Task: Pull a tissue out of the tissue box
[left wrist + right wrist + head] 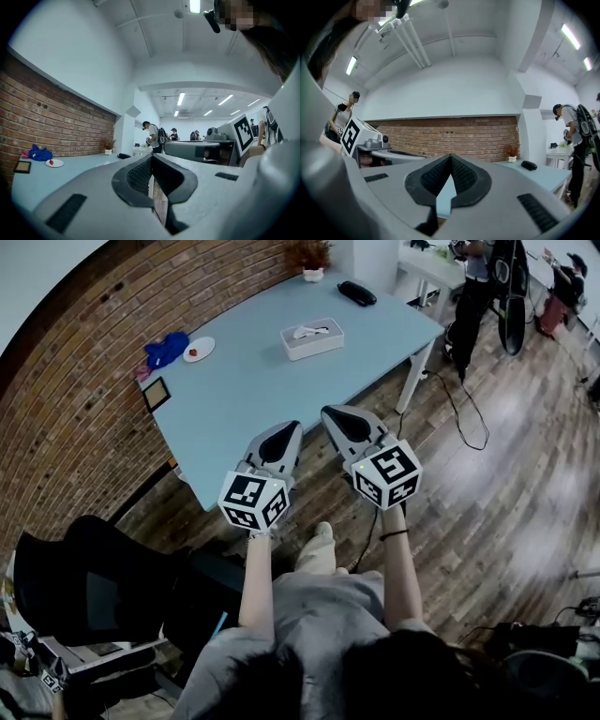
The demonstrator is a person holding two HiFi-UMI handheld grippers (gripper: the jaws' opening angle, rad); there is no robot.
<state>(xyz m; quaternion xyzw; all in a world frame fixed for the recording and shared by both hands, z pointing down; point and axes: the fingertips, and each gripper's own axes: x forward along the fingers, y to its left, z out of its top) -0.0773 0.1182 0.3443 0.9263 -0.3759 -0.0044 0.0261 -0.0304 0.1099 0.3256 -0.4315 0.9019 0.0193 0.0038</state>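
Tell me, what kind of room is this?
Most likely a shared office or lab workspace: a light blue table beside a brick wall, ceiling strip lights, and other people standing by desks farther back.

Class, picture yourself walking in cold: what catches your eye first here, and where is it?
Two grey grippers, the left gripper and the right gripper, are held side by side by the near edge of the pale blue table, both shut and empty. Farther along the table sits a white tissue box, a tissue poking from its top. A brick wall runs beside the table, at the head view's left.
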